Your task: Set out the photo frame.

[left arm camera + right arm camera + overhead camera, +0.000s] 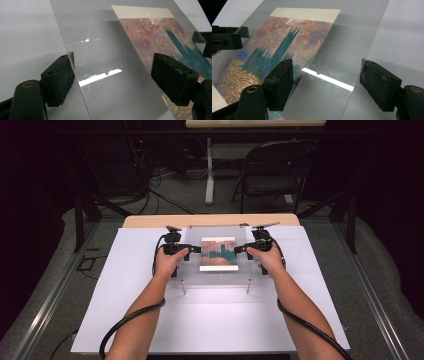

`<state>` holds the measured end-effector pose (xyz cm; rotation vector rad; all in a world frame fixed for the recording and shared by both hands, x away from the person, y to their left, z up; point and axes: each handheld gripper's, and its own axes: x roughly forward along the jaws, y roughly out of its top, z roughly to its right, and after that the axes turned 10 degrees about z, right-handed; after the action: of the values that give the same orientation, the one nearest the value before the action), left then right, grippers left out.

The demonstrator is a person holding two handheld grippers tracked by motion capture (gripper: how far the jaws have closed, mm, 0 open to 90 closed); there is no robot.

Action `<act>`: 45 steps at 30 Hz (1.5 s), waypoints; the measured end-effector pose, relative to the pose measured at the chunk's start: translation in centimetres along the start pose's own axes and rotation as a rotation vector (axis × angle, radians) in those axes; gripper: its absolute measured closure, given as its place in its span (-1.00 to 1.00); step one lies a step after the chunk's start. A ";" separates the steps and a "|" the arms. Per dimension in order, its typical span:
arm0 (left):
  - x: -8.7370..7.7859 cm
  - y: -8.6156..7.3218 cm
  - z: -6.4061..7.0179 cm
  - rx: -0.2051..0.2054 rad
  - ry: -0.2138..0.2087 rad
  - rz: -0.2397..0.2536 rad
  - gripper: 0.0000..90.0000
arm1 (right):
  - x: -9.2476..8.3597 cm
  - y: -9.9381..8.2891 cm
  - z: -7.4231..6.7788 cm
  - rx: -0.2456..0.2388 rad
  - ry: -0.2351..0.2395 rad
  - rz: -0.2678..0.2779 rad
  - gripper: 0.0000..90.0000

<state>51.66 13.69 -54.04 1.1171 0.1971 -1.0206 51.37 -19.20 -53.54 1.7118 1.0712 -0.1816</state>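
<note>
Dark surroundings close in on a pale wooden tabletop (150,221) covered by a white board (210,320), with a folding chair (272,170) and loose cables on the floor beyond it. Near the far half of the board sits a clear acrylic sheet (192,267), raised a little on short pegs (two show at its near edge). A painted print (219,253) of a dark tower against a pink and orange sky shows through the middle of the sheet, its white margins visible at the top and bottom.

At the sheet's left edge the left gripper (192,249) points inward toward the print. Seen from its own camera, its fingers (58,80) stand spread apart, the sheet's edge passing between them; one finger lies just beside that edge, the other well clear of it above the print. Opposite it, the right gripper (241,249) straddles the sheet's right edge, its fingers (379,83) likewise released, with a plain gap on both sides of the edge.
</note>
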 end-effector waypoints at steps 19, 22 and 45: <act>-0.4 0.2 -0.1 -0.014 0.001 0.002 -0.44 | -0.1 0.1 -0.3 -0.016 -0.015 -0.001 -0.40; -0.4 0.2 -0.1 -0.012 0.002 0.004 -0.44 | -0.1 0.1 -0.3 -0.019 -0.016 0.002 -0.40; -1.6 0.7 0.7 0.023 0.007 0.009 -0.39 | -1.2 0.4 -1.4 -0.058 -0.037 0.018 -0.39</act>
<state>51.07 14.05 -52.33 1.1412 0.1862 -1.0128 50.46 -18.75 -51.98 1.6596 1.0239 -0.1683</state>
